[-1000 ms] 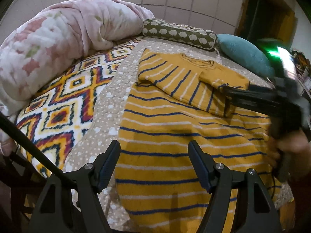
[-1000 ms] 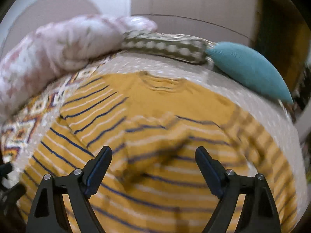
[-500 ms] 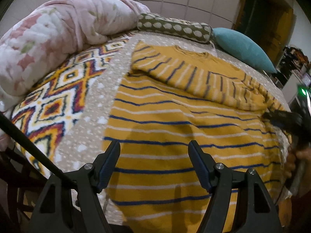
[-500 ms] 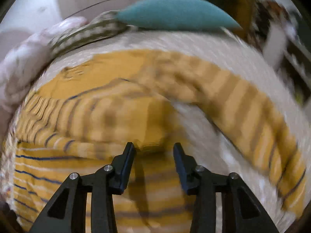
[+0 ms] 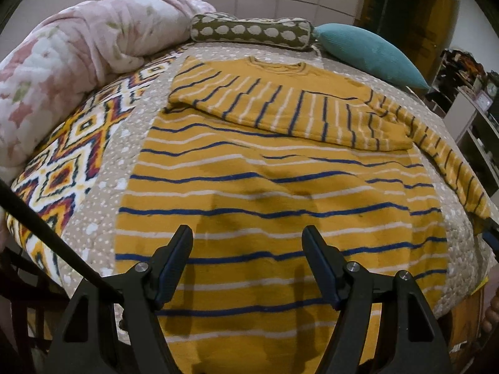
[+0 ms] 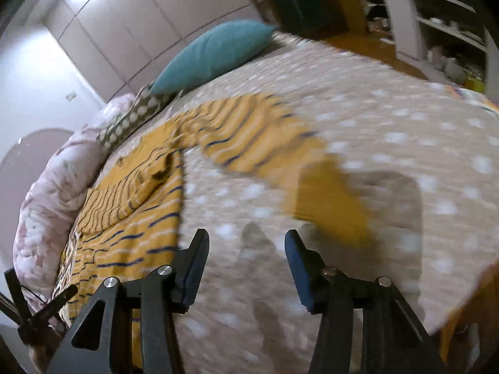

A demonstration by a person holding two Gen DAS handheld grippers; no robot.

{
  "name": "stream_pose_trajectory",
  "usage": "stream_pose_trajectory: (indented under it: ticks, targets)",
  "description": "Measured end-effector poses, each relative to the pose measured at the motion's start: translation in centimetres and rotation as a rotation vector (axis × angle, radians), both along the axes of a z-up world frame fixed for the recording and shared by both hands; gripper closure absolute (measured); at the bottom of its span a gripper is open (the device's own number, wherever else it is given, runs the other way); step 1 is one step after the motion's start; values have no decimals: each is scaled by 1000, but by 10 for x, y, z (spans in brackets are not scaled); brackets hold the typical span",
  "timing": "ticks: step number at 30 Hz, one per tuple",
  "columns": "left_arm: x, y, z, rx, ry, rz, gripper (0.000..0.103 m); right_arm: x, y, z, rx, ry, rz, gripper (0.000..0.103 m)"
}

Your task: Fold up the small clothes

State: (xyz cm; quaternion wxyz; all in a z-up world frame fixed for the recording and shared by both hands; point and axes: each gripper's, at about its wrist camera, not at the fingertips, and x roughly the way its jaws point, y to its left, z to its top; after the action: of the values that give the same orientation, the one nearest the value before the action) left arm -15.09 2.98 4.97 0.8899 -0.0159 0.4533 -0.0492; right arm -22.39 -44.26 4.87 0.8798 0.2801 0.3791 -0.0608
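A mustard sweater [image 5: 274, 193] with blue and white stripes lies flat on the bed, neck toward the pillows. Its left sleeve [image 5: 280, 109] is folded across the chest. Its right sleeve [image 5: 449, 159] stretches out sideways toward the bed's right edge. My left gripper [image 5: 246, 233] hovers open over the sweater's lower body, nothing between its fingers. My right gripper [image 6: 246, 243] is over bare bedspread just short of the right sleeve's cuff [image 6: 327, 199]. Its jaws are opening with nothing between them. The right wrist view is blurred.
The dotted beige bedspread [image 5: 103, 218] covers the bed, with a patterned quilt [image 5: 62, 162] and pink duvet [image 5: 62, 56] on the left. A dotted bolster [image 5: 249, 29] and teal pillow [image 5: 371, 51] lie at the head. Shelves [image 6: 436, 31] stand past the right edge. A black rod [image 5: 46, 233] crosses the lower left.
My right gripper swept from over the sweater's chest out to the right, rolling, and the right sleeve went with it and now lies stretched out. Its jaws narrowed, then widened. The left gripper drifted slightly.
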Motion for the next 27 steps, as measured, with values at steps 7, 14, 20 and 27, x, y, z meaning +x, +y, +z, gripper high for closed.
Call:
stream_pose_trajectory:
  ticks: [7,14,20,27]
  targets:
    - [-2,-20,-3,5,20,-51,32,-29,-30,0,-125,8,-86,34]
    - [-5,-26,-2,6,28,-64,32,10,-5,-10,-342,94,-7,72]
    - [-8,-25,2,3,13,-59,31,8,-24,55,-582,-18,-138,96]
    - [-5,-34,-11,-12,53,-84,31,-35,-43,38,-521,63,-203,83]
